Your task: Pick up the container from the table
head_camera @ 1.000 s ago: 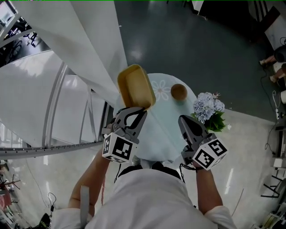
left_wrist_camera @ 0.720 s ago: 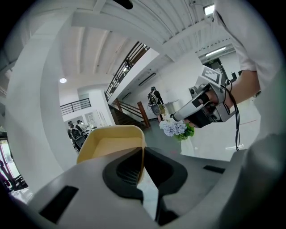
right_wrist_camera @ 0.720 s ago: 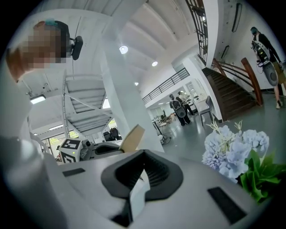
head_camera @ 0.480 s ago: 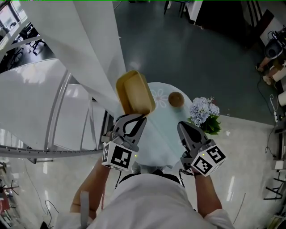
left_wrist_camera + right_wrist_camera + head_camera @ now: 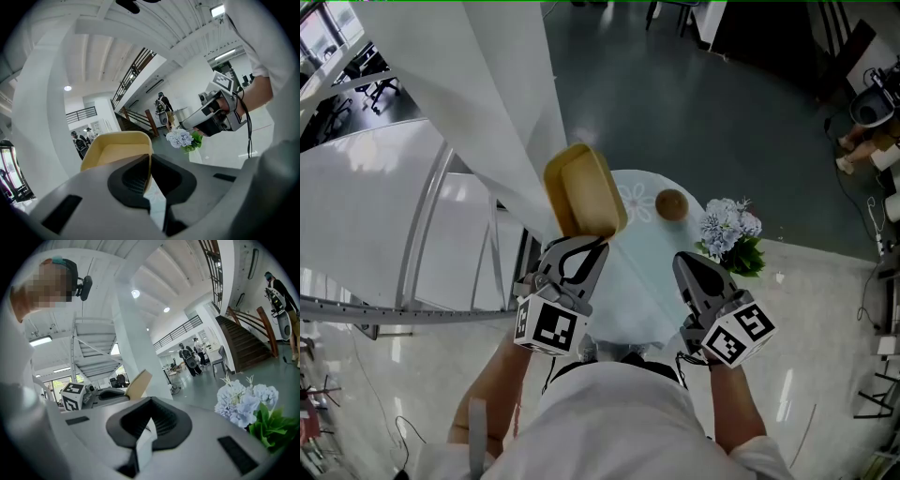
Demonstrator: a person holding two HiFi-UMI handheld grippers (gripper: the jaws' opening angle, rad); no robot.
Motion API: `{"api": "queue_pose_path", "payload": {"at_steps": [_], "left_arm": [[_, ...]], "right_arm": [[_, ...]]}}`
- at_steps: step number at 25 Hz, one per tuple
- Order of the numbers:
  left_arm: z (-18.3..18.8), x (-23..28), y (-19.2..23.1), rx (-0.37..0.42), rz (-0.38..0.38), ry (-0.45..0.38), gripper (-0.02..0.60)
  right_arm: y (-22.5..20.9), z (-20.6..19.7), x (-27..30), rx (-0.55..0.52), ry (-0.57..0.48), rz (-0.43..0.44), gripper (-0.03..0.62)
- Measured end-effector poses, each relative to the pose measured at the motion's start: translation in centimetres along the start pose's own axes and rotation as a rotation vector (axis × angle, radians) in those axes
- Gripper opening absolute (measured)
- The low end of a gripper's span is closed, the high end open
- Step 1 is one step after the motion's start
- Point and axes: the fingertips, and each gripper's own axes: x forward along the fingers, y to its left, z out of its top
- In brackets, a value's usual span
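Note:
A tan, shallow rectangular container [image 5: 584,192] hangs tilted on its edge above the left side of the small round pale table [image 5: 642,281]. My left gripper [image 5: 598,242] is shut on its near rim. In the left gripper view the container [image 5: 117,149] fills the space just past the jaws, which clamp its thin wall. From the right gripper view the container [image 5: 139,382] shows as a tan edge beyond the left gripper [image 5: 125,393]. My right gripper [image 5: 686,267] hovers over the table's right side, shut with nothing between its jaws.
A round brown object [image 5: 672,203] sits on the table's far side. A bunch of pale blue flowers with green leaves [image 5: 727,230] stands at the table's right edge. A white pillar [image 5: 478,84] and railing rise at the left. People stand far off.
Both grippers have risen a little, the left one carrying the container with it. The jaws look the same as before.

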Motion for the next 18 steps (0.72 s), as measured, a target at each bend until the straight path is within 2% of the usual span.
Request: {"api": "queue_pose_path", "payload": {"at_steps": [18], "left_arm": [[-0.4,-0.7,-1.0,-0.025,0.008,0.023,0.032]], "right_arm": [[0.4,-1.1,-0.7,0.006,0.019,0.013,0.017]]}}
